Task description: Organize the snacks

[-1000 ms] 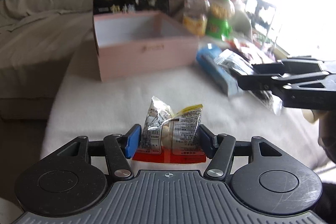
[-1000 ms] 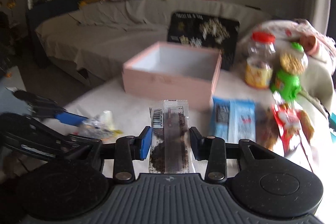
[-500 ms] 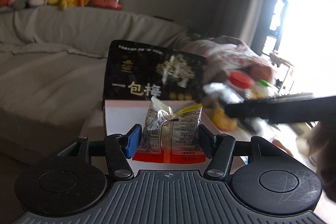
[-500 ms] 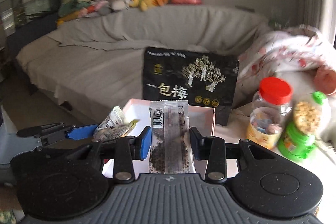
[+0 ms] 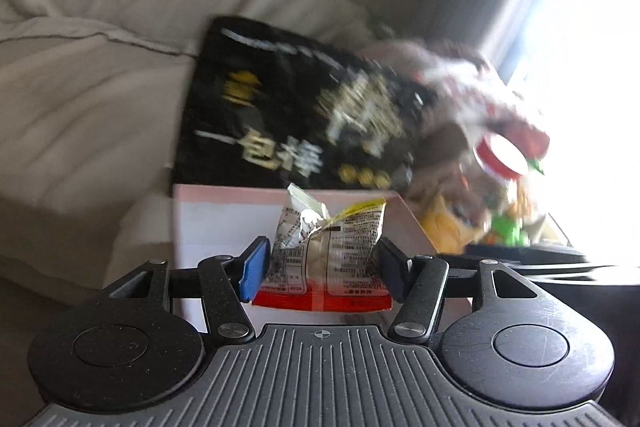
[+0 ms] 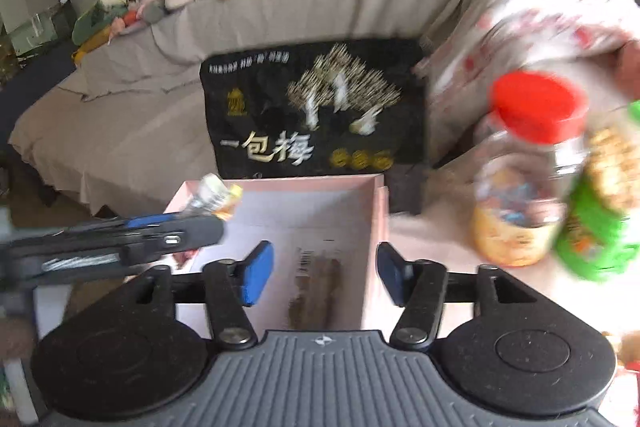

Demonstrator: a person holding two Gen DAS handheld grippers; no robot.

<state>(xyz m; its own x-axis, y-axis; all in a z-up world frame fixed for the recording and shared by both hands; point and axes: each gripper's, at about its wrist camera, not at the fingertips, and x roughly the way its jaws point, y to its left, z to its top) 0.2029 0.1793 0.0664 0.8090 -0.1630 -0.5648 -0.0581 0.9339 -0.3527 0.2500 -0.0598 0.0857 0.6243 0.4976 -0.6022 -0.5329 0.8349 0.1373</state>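
Observation:
My left gripper [image 5: 320,267] is shut on a crinkled snack packet [image 5: 326,247] with a red bottom edge, held over the pink box [image 5: 208,223]. In the right wrist view my right gripper [image 6: 326,277] is open over the pink box [image 6: 374,227]. A clear packet of dark snack [image 6: 316,291] lies blurred in the box below the open jaws. The left gripper [image 6: 152,239] with its packet [image 6: 214,195] comes in from the left over the box's left edge.
A large black snack bag [image 6: 316,115] stands behind the box. A red-lidded jar [image 6: 524,179] and a green-based jar [image 6: 600,223] stand to the right. A grey sofa [image 6: 132,107] with soft toys is behind.
My right gripper has opened and let go of the clear dark-snack packet, which now lies in the pink box. Both grippers have moved closer over the box. The left still holds its packet.

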